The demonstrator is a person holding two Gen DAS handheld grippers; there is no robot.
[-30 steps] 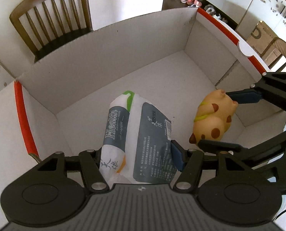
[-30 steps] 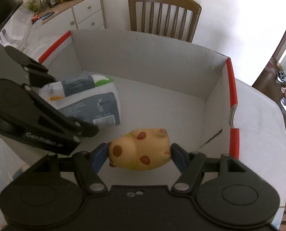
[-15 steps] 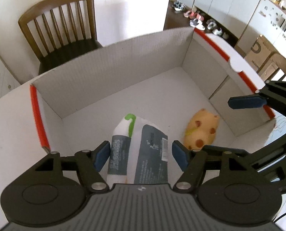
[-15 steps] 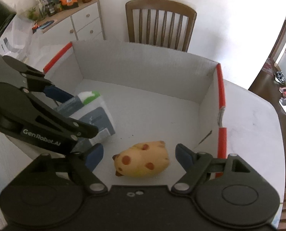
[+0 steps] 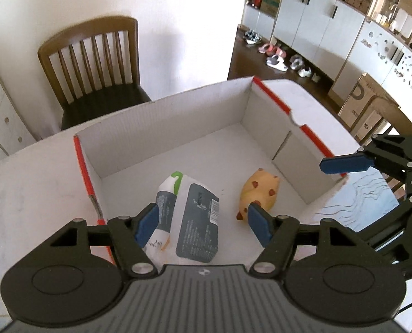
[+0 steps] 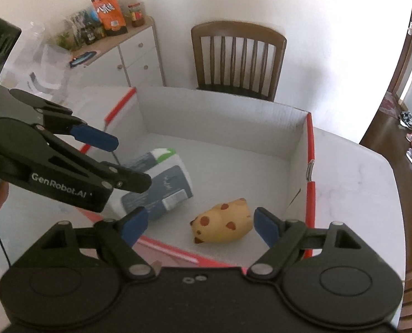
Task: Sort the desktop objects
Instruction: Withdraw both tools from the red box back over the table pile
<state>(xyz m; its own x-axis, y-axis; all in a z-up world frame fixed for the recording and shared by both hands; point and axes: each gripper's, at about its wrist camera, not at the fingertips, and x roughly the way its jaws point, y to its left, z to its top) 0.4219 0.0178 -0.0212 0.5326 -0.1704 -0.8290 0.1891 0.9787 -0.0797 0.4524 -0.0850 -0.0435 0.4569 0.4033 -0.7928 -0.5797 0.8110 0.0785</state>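
A white cardboard box (image 5: 164, 127) with red-edged rims stands on the white table. Inside it lie a white and grey tissue pack (image 5: 197, 216) and a yellow spotted animal toy (image 5: 260, 191). They also show in the right wrist view: the pack (image 6: 164, 186), the toy (image 6: 222, 222), the box (image 6: 220, 119). My left gripper (image 5: 203, 224) is open and empty, raised above the box's near side over the pack. My right gripper (image 6: 200, 226) is open and empty, raised above the toy. The right gripper's blue fingertip (image 5: 344, 163) shows at the right in the left wrist view.
A wooden chair (image 5: 95, 63) stands behind the table. A white drawer cabinet (image 6: 128, 55) with snack bags and jars is at the left. A clear plastic container (image 6: 50, 66) sits on the table's left part. Cupboards and shoes (image 5: 278, 61) lie beyond on the floor.
Both grippers let go: the left opened off the tissue pack, the right off the toy. Both have pulled up and back from the box; the two objects now lie on its floor.
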